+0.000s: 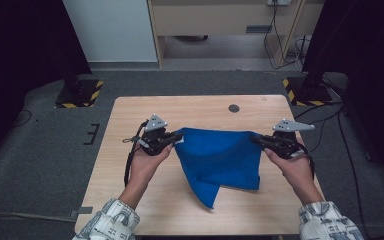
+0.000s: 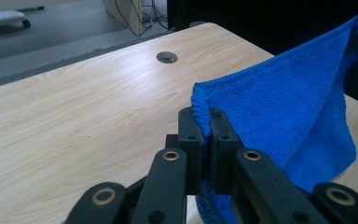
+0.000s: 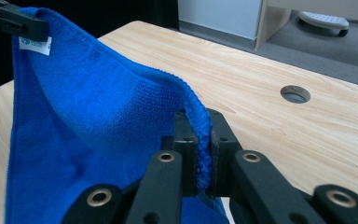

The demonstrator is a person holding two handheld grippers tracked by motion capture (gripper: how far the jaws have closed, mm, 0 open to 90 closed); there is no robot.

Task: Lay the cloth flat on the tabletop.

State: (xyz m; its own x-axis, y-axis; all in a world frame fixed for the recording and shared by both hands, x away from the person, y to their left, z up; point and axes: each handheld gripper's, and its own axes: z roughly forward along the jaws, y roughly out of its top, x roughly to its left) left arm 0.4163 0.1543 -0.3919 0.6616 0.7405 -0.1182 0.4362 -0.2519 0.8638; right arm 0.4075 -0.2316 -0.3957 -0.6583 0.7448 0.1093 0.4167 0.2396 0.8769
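A blue cloth (image 1: 220, 157) hangs spread between my two grippers over the wooden table (image 1: 130, 120). Its lower part droops and a folded point reaches toward the front edge. My left gripper (image 1: 176, 138) is shut on the cloth's left top corner; in the left gripper view the black jaws pinch the blue cloth's hem (image 2: 201, 105). My right gripper (image 1: 256, 140) is shut on the right top corner, and its own view has the blue cloth edge (image 3: 200, 109) clamped between the jaws. A small white label (image 3: 35, 45) sits at the far corner, by the other gripper.
A round cable hole (image 1: 234, 108) lies in the table near its back edge. Dark stands with yellow-black striped bases (image 1: 80, 94) flank the table on the grey floor. Cables (image 1: 340, 135) trail along the right side.
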